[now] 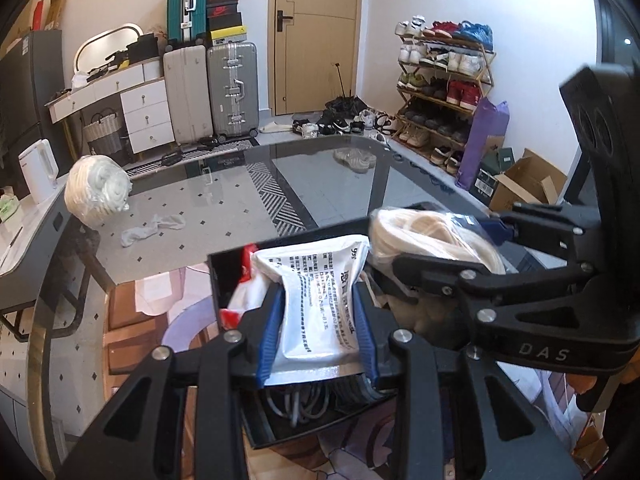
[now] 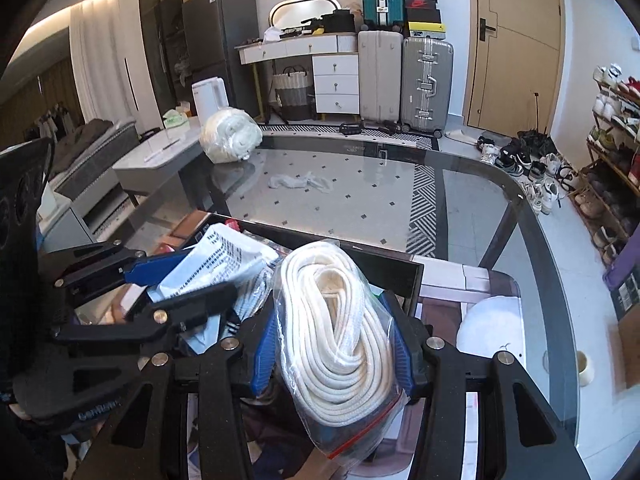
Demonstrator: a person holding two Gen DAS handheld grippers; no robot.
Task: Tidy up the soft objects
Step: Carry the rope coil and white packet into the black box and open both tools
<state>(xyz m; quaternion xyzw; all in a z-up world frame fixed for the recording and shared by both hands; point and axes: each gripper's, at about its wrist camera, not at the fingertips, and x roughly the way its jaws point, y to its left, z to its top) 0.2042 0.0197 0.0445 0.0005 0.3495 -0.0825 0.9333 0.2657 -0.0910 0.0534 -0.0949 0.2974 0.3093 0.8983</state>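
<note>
My left gripper (image 1: 318,322) is shut on a white soft packet with black print (image 1: 320,300), held over a black open box (image 1: 224,280) on the glass table. My right gripper (image 2: 334,340) is shut on a clear bag of coiled white rope (image 2: 336,336), held over the same box (image 2: 400,270). In the left wrist view the right gripper (image 1: 460,248) and rope bag (image 1: 424,232) show at right. In the right wrist view the left gripper (image 2: 168,280) and packet (image 2: 224,256) show at left. Grey cables (image 1: 296,404) lie in the box.
A bagged white roll (image 2: 230,136) stands at the glass table's far left corner, and a crumpled white sock (image 2: 300,182) lies mid-table. A white pillow-like object (image 2: 492,328) shows under the glass at right. Suitcases, a dresser and a shoe rack (image 1: 440,92) stand beyond the table (image 2: 520,200).
</note>
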